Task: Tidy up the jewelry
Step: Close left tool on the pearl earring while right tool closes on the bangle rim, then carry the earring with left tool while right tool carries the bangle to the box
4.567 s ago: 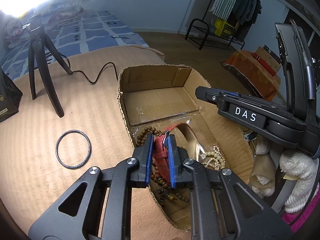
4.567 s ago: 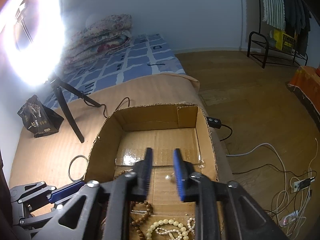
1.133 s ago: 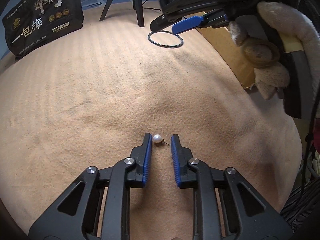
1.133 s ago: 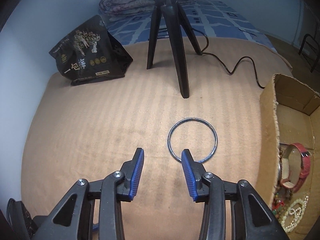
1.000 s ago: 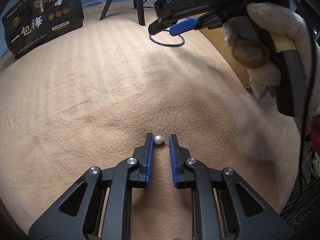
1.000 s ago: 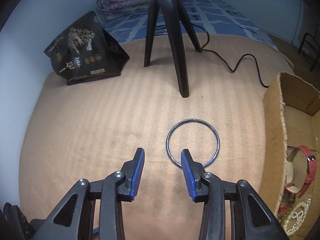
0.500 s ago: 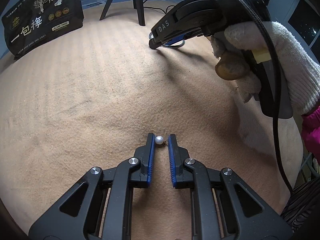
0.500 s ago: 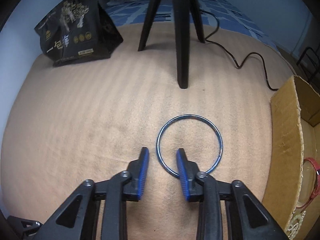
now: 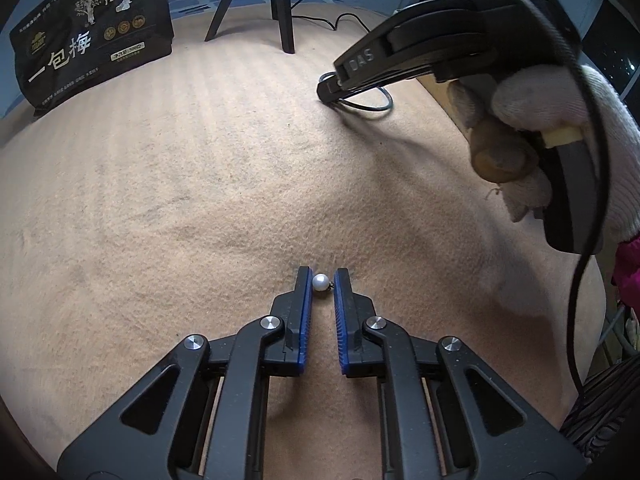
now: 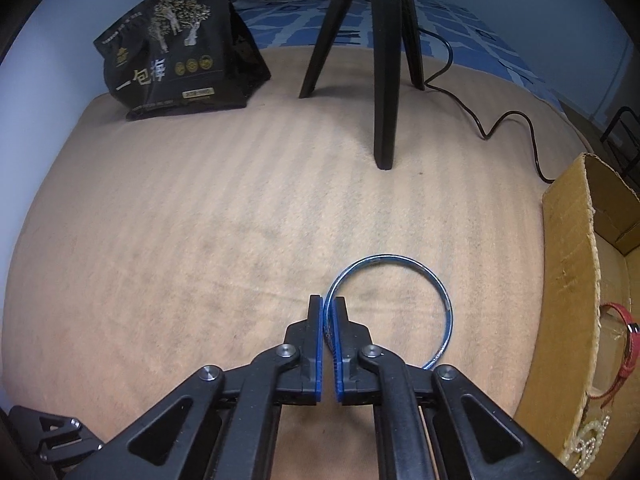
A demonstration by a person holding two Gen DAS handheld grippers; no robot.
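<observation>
Blue-padded left tongs (image 9: 321, 282) lie low on the tan blanket (image 9: 180, 184), jaws apart around a pearl earring (image 9: 321, 281), contact unclear. Right tongs (image 10: 328, 312), tilted down in a gloved hand (image 9: 560, 136), are clamped on the bangle's (image 10: 436, 284) near rim.

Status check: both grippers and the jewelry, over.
Left gripper open, jaws either side of pearl earring on blanket. Right gripper shut on bangle. Cardboard box to the right, nothing in the way.
</observation>
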